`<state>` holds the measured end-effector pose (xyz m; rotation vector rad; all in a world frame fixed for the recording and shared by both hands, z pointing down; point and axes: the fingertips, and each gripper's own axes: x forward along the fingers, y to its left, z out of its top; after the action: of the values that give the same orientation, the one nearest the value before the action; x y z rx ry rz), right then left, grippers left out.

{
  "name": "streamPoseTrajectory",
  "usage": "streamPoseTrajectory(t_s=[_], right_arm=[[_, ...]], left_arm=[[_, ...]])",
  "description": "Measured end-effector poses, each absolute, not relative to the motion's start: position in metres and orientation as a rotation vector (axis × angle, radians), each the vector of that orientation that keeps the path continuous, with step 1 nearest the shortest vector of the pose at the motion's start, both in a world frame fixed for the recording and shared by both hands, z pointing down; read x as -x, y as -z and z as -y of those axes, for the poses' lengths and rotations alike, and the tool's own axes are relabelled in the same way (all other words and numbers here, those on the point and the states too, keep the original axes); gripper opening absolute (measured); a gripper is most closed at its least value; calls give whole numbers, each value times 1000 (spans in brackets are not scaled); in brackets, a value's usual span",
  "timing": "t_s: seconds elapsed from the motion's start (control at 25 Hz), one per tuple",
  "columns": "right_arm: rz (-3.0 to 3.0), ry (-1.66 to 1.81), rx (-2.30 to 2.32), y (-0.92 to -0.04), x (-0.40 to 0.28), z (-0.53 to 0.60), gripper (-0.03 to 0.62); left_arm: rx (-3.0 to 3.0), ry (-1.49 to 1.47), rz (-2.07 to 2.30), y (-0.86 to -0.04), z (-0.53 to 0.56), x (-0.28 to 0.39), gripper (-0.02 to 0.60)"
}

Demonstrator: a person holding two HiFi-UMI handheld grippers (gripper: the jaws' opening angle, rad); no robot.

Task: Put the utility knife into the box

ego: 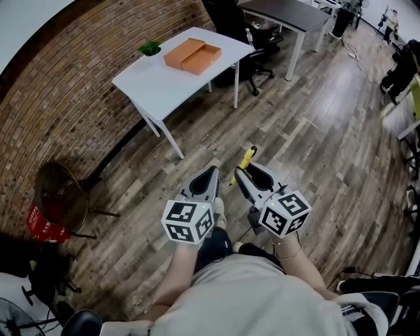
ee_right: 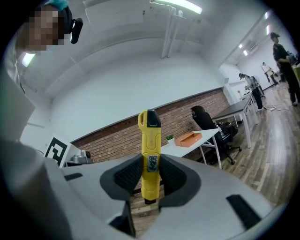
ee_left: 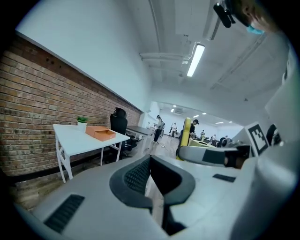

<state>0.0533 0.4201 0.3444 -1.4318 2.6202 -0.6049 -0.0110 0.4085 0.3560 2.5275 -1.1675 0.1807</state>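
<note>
A person stands on a wood-plank floor (ego: 328,111) in an open-plan office, holding a pair of tongs low in front of the body in each hand. The right tongs (ego: 251,172) are clamped on a yellow utility knife (ego: 247,159). They grip the lower half of its handle, and its black-capped end sticks out past the tips. The left tongs (ego: 211,172), just beside them, are drawn close together with nothing between the pads.

Well ahead, a white counter (ego: 164,82) on white legs stands against a brick wall (ego: 79,111). On it lies the orange box (ego: 192,55), which shows as two shallow halves side by side. A small green potted plant (ego: 150,48) sits just beside it on the wall side. The knife is out over the floor, well apart from the box and the counter.

A black office chair (ego: 252,39) stands past the counter's far end, with a dark desk (ego: 289,13) beyond it. Near the wall at the left is a round wicker chair (ego: 62,193), with a red object (ego: 42,226) beside it that is too small to name. The gripper views show white wall above the brick, a strip light (ee_left: 196,58) on a white ceiling, and several people (ee_left: 160,124) far down the room.
</note>
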Motion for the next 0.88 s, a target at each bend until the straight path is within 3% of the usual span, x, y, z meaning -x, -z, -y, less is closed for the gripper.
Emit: streamPoseTrajectory(t_s=[0.48,0.88], right_arm=[[-2577,551,1498,-329,-45,-252,110],[-2591,581,1565,-347,-37,-189,112]], left_arm=[[-2596,-174,1046,-344,-239,14,6],[-2567,-156,1034,-352,-168,31,6]])
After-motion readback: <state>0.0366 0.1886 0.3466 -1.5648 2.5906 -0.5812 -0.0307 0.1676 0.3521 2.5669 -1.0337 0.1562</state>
